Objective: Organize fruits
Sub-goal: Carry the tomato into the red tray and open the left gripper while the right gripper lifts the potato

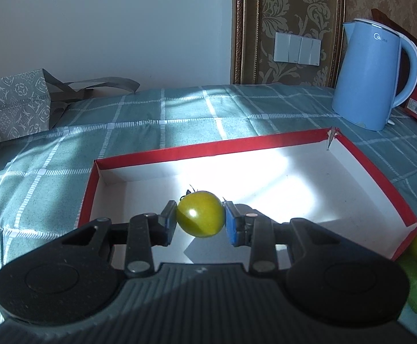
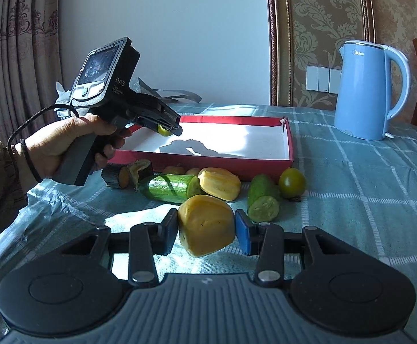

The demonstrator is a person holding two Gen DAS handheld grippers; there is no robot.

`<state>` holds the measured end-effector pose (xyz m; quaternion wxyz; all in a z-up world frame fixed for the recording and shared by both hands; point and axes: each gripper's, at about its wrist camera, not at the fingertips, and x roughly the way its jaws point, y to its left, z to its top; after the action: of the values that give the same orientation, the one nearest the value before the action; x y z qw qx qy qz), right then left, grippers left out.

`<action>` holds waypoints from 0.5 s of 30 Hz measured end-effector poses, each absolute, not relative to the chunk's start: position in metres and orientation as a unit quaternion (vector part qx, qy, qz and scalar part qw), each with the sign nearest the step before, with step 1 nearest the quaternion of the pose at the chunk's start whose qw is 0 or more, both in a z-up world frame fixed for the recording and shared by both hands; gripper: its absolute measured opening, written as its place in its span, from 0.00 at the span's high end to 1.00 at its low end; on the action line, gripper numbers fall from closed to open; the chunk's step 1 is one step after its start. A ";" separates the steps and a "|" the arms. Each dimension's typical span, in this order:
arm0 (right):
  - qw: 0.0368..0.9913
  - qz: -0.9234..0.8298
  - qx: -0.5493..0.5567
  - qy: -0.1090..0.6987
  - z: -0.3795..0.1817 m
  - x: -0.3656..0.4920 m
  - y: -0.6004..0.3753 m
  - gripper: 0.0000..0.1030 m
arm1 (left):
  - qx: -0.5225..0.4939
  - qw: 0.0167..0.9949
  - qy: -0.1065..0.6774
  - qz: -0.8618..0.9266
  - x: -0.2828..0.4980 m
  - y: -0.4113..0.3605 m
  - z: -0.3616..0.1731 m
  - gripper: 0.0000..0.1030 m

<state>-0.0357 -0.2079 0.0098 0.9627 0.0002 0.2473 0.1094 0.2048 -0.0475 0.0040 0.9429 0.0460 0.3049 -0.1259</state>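
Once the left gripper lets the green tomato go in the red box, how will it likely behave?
The green tomato is round and glossy, so it will probably roll on the red box's flat white floor until a wall stops it. The left gripper holds it by two small pads, so it seems light, perhaps slippery.

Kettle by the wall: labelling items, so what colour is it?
Light blue kettle, clearest in the right wrist view.

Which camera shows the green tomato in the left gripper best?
Left wrist: the green tomato fills the centre, clamped between both fingers over the red box. Right wrist shows only a sliver under the gripper.
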 end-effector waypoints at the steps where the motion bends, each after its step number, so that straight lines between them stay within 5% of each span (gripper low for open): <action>1: 0.963 0.109 0.000 0.248 0.010 -0.035 -0.208 0.60 | 0.046 0.943 0.306 -0.125 0.205 -0.047 0.003 0.69; 10: 0.963 0.109 -0.005 0.247 0.012 -0.035 -0.204 0.60 | 0.048 0.947 0.293 -0.119 0.194 -0.042 0.009 0.68; 12: 0.963 0.109 -0.006 0.247 0.013 -0.034 -0.203 0.60 | 0.038 0.954 0.278 -0.107 0.182 -0.033 0.017 0.58; 14: 0.963 0.109 -0.008 0.245 0.014 -0.032 -0.202 0.60 | 0.015 0.963 0.257 -0.083 0.167 -0.020 0.024 0.26; 15: 0.964 0.109 -0.010 0.244 0.016 -0.030 -0.201 0.60 | 0.003 0.968 0.241 -0.064 0.157 -0.013 0.027 0.21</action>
<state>-0.0305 -0.2008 0.0158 0.9637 -0.0104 0.2436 0.1089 0.1574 -0.0129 0.0270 0.9685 0.0026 0.2407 -0.0639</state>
